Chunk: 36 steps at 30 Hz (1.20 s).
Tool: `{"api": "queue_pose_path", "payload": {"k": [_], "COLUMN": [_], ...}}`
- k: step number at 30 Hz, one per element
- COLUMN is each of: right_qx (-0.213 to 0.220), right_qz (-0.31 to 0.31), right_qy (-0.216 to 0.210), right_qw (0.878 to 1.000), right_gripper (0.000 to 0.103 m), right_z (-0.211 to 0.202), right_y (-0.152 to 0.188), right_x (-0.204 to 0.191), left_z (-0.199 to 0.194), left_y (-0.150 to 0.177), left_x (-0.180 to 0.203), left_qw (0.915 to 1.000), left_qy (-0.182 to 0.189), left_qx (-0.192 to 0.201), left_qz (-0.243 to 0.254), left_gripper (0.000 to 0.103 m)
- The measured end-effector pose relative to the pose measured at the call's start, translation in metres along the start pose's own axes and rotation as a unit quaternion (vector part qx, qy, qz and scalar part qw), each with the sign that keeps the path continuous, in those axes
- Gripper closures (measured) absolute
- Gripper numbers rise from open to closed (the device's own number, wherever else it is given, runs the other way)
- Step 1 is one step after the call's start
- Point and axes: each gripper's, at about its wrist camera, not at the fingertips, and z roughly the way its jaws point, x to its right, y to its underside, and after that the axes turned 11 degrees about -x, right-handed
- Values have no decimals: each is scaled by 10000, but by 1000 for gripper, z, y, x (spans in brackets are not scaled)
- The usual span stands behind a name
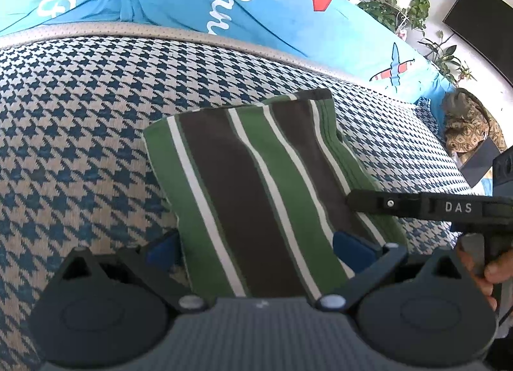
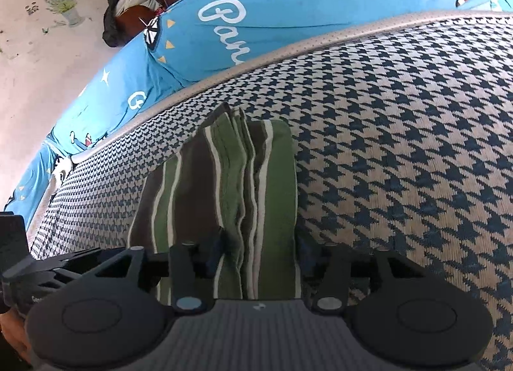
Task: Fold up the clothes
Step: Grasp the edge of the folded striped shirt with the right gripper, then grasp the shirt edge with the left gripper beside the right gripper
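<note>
A folded green, brown and white striped garment (image 1: 256, 185) lies on the houndstooth cushion (image 1: 80, 114). My left gripper (image 1: 256, 251) is open, its blue fingertips (image 1: 351, 251) on either side of the garment's near end. The right gripper's black finger (image 1: 416, 206) reaches in from the right and rests on the garment's right edge. In the right wrist view the garment (image 2: 231, 185) shows its stacked folded edges. My right gripper (image 2: 261, 255) is open, its fingers straddling the garment's near edge.
A blue printed sofa cover (image 1: 240, 2) drapes the backrest behind the cushion (image 2: 400, 146). Potted plants (image 1: 400, 2) and a dark TV screen (image 1: 481, 21) stand at the far right. A patterned pillow (image 1: 468, 127) sits at the cushion's right end. A dark jacket on a chair (image 2: 138, 9) is at the back left.
</note>
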Motion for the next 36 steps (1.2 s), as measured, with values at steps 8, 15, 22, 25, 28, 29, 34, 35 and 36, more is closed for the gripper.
{"api": "queue_pose_path", "payload": {"k": [8, 15, 22, 25, 28, 29, 34, 35, 36], "right_qx": [75, 140, 55, 48, 61, 71, 173, 204, 233], "right_qz": [-93, -241, 25, 60, 46, 27, -134, -195, -247], "right_qy": [15, 26, 20, 17, 41, 53, 111, 137, 162], "right_qw": [9999, 9996, 10000, 10000, 10000, 10000, 9997, 9995, 9993], "right_gripper": [62, 73, 63, 61, 60, 60, 72, 74, 75], "right_z": [6, 3, 6, 8, 8, 8, 7, 6, 5], "right_y": [0, 2, 1, 1, 2, 3, 4, 4, 5], "right_x": [-5, -9, -3, -3, -4, -4, -11, -14, -16], "left_z": [1, -7, -1, 3, 3, 3, -2, -3, -4], "left_y": [-1, 1, 1, 1, 2, 2, 4, 4, 4], "left_x": [2, -6, 2, 11, 15, 16, 17, 17, 18], "left_qw": [9999, 9988, 9996, 9993, 9984, 9981, 9965, 9963, 9962], "left_qy": [-32, -7, -125, -347, -560, -609, -823, -840, -859], "left_qx": [118, 132, 20, 42, 82, 92, 153, 161, 172], "left_qz": [-40, -472, -263, -104, -18, -2, 20, 17, 22], "left_gripper": [8, 27, 10, 12, 21, 26, 53, 61, 64]}}
